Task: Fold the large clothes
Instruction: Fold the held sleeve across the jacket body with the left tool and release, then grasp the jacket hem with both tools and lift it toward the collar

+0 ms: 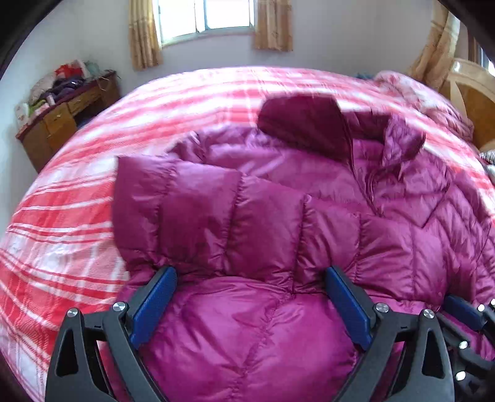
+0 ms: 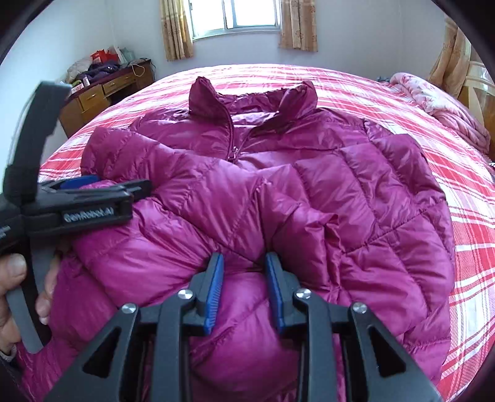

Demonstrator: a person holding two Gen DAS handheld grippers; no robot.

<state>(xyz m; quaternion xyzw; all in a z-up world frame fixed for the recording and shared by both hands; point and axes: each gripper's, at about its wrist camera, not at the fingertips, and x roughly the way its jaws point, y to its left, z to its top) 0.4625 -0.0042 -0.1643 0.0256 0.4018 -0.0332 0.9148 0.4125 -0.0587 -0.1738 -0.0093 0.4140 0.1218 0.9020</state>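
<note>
A large magenta puffer jacket (image 2: pixel 278 173) lies front-up on the bed, collar toward the window, both sleeves folded across its chest. It fills the left wrist view (image 1: pixel 278 201) too. My left gripper (image 1: pixel 250 278) is open wide, its blue pads (image 1: pixel 153 306) resting over the jacket's lower part below the folded left sleeve (image 1: pixel 201 213). It shows from the side in the right wrist view (image 2: pixel 92 191). My right gripper (image 2: pixel 243 263) is partly closed, with a fold of the right sleeve cuff (image 2: pixel 263 216) between its pads (image 2: pixel 213 293).
The bed has a red and white plaid cover (image 2: pixel 448 160). A pink quilt (image 2: pixel 439 102) is bunched at the far right by the wooden headboard (image 1: pixel 473 102). A wooden desk (image 2: pixel 102 96) piled with clothes stands far left. A curtained window (image 2: pixel 238 18) is behind.
</note>
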